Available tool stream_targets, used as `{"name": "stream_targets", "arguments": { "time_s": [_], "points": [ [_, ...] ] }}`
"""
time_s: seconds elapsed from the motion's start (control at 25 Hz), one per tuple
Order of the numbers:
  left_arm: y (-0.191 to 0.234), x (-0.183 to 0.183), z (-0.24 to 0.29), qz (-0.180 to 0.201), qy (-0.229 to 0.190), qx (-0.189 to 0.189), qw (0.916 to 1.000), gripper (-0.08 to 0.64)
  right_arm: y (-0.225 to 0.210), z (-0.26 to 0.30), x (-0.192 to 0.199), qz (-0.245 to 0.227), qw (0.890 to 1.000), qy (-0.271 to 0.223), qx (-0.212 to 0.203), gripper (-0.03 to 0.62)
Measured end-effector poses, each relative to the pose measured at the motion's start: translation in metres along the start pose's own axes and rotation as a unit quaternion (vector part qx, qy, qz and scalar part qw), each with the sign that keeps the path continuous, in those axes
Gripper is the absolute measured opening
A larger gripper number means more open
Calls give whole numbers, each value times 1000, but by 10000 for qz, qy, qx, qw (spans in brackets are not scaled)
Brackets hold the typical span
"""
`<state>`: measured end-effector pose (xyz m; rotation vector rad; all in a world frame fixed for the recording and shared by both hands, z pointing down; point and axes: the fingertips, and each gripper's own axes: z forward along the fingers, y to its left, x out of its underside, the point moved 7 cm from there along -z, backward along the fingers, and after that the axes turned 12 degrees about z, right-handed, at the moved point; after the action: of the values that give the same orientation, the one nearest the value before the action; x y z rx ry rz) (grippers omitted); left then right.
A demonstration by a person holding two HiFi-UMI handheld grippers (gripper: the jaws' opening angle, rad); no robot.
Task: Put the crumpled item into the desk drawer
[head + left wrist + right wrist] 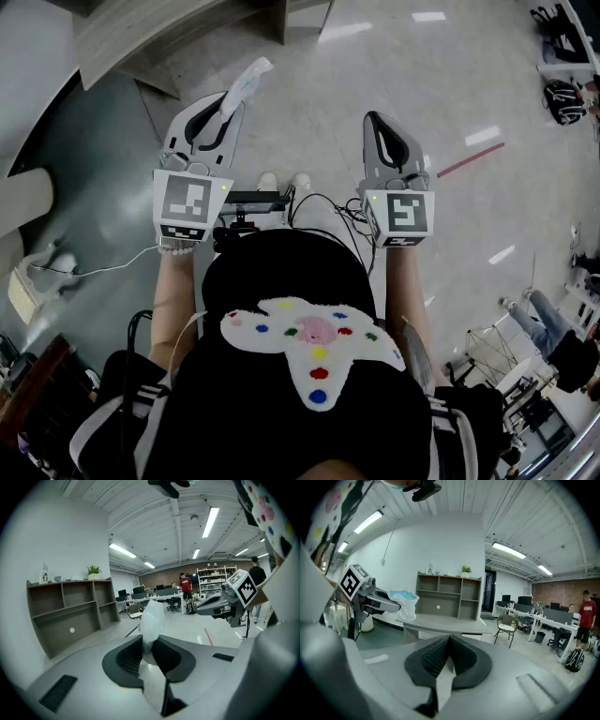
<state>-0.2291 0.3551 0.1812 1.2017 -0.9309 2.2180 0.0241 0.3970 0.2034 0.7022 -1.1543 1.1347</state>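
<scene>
The crumpled item point(248, 80) is a white, translucent plastic bag with a touch of blue. My left gripper point(228, 101) is shut on it, and the bag sticks out past the jaw tips. In the left gripper view the bag point(152, 618) rises between the dark pads. The right gripper view shows the same bag point(404, 603) hanging from the left gripper at the left. My right gripper point(380, 122) is held level beside it, shut with nothing in it. The grey desk point(440, 623) stands ahead in the right gripper view; its corner point(141, 37) shows top left in the head view.
A grey shelf unit point(447, 595) with a small plant stands behind the desk. A chair point(505, 625) and rows of office desks lie to the right, with a person in red point(585, 616) far off. The floor point(319, 103) below me is pale and glossy, and cables hang at my waist.
</scene>
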Motion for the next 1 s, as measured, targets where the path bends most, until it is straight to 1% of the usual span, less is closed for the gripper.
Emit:
{"name": "stream_targets", "arguments": {
  "time_s": [0.32, 0.48, 0.64, 0.88, 1.0],
  "points": [
    [-3, -4, -1, -10, 26, -60, 10000, 60, -5, 0, -1, 45, 9999, -42, -95, 9],
    [-16, -16, 3, -13, 60, -125, 9999, 60, -21, -7, -3, 98, 9998, -95, -129, 9],
    [-25, -24, 8, -58, 82, -208, 9997, 60, -37, -10, -4, 280, 9992, -210, -188, 9],
    [-40, -33, 4, -103, 50, -454, 9989, 60, -47, -20, -3, 189, 9988, -229, -387, 9],
    [-34, -35, 17, -147, 34, -538, 9984, 60, -56, -8, -5, 92, 9988, -226, -415, 9]
  ]
}}
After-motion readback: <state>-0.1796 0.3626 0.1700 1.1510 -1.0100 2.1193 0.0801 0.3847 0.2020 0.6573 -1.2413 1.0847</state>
